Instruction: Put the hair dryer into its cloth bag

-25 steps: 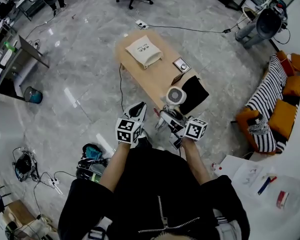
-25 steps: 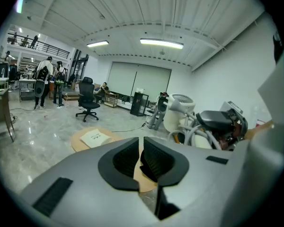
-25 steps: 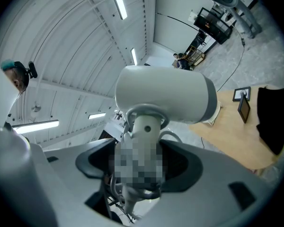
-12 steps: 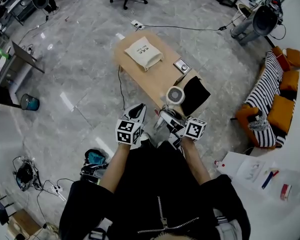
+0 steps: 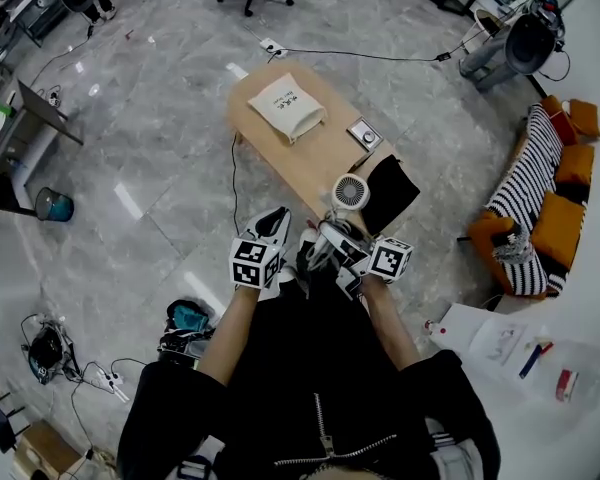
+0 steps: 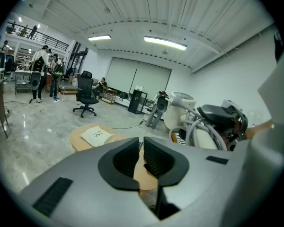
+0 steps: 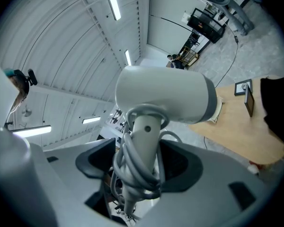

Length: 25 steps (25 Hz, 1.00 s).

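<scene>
though the person has edged nearer the table (image 5: 325, 153), the right gripper (image 7: 141, 167) keeps wide jaws clamped on the hair dryer (image 7: 165, 98) by its handle and the left gripper (image 6: 143, 156) stays closed, empty. the cloth bag (image 5: 290, 106) lies at the far end, still to be reached.

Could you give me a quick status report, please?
Left gripper shut, empty. Right gripper shut on hair dryer handle. Cloth bag at far end of table. Black item on near end.
</scene>
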{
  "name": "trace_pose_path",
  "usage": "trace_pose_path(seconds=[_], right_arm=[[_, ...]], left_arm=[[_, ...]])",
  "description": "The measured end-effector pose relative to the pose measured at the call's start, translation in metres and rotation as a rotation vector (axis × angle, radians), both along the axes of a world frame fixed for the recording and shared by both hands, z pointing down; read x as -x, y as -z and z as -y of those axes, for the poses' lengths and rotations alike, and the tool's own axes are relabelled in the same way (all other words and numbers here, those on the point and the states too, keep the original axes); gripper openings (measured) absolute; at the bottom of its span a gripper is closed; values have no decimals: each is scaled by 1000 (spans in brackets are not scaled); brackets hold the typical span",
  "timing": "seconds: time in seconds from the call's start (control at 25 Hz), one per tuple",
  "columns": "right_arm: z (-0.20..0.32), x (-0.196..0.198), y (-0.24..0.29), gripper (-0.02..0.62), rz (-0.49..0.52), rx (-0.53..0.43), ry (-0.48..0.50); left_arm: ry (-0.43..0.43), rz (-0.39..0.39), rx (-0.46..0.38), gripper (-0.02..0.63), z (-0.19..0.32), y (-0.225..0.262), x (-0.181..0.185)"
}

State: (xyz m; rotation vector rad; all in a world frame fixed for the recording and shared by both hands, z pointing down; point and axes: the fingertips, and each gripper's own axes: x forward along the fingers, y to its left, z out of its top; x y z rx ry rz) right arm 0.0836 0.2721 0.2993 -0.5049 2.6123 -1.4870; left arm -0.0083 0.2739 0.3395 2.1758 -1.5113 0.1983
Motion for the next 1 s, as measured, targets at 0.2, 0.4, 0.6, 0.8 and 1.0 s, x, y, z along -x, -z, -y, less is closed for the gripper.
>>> trace_pose_path(seconds=[0.2, 0.4, 0.6, 0.8, 1.0], right_arm=[[14, 10, -4, 293, -5, 8, 11], [35, 19, -7, 293, -5, 15, 18], [64, 27, -9, 293, 4, 16, 16], [100, 29, -8, 293, 9, 10, 21], [142, 30, -6, 293, 16, 21, 26]], left_arm=[[4, 2, 11, 41, 15, -3, 9], [7, 4, 24, 41, 35, -6, 18], [-1, 9, 42, 41, 61, -10, 25], [-8, 18, 47, 41, 97, -6, 27], [2, 26, 51, 41, 137, -5, 28]])
